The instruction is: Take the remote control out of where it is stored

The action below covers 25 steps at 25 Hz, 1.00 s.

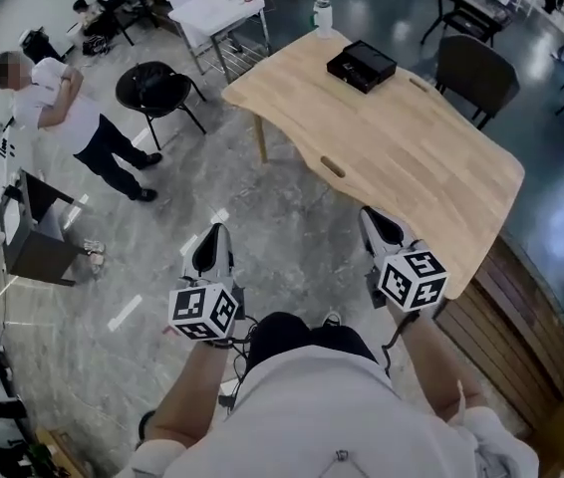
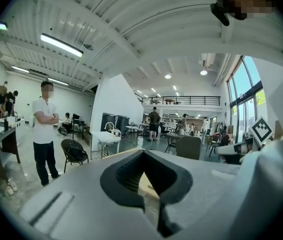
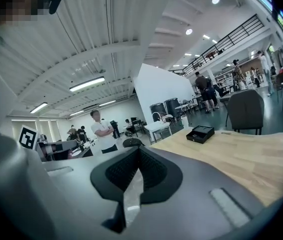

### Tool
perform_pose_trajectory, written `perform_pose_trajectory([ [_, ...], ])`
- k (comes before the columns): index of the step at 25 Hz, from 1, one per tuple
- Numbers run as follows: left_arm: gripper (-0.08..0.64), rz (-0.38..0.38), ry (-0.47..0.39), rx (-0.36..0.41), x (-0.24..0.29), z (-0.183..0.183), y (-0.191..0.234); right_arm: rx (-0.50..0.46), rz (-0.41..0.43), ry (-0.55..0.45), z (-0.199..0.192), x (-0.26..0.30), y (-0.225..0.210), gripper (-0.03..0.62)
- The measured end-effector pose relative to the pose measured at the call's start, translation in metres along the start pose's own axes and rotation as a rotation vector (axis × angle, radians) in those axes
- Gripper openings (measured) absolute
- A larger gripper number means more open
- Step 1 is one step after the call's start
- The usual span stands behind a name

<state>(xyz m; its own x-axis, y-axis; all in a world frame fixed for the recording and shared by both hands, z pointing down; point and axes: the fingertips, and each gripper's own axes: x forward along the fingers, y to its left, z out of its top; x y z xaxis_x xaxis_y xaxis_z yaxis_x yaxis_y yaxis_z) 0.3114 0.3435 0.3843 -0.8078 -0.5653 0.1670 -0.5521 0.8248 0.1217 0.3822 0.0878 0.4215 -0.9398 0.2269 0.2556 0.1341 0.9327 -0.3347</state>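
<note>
A black open box (image 1: 361, 65) lies on the far part of the light wooden table (image 1: 402, 157); the right gripper view shows this black box (image 3: 200, 133) too, small and distant. No remote control can be made out in any view. My left gripper (image 1: 213, 239) hangs over the floor, short of the table's near left edge. My right gripper (image 1: 379, 223) is held at the table's near edge. Both point toward the table, well away from the box. The left gripper (image 2: 144, 178) and the right gripper (image 3: 135, 176) each have their jaws together with nothing between them.
A person (image 1: 63, 118) stands with folded arms at the left, beside a round black chair (image 1: 152, 86). A white bottle (image 1: 322, 15) stands at the table's far corner. A dark chair (image 1: 474, 73) sits behind the table, and a white table (image 1: 217, 10) further back.
</note>
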Motion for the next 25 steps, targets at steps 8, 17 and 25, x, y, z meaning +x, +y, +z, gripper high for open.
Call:
perform_pose_trajectory([
  [8,0.000,0.011,0.002,0.014,0.099,0.014,0.045,0.024,0.017,0.028,0.021,0.111,-0.037,0.023],
  [17,0.000,-0.122,0.007,0.004,0.272,0.051,0.127,0.029,-0.069,0.004,0.084,0.267,-0.063,0.023],
  [25,0.000,-0.286,0.038,0.008,0.399,0.074,0.156,0.061,-0.189,-0.021,0.123,0.355,-0.092,0.025],
])
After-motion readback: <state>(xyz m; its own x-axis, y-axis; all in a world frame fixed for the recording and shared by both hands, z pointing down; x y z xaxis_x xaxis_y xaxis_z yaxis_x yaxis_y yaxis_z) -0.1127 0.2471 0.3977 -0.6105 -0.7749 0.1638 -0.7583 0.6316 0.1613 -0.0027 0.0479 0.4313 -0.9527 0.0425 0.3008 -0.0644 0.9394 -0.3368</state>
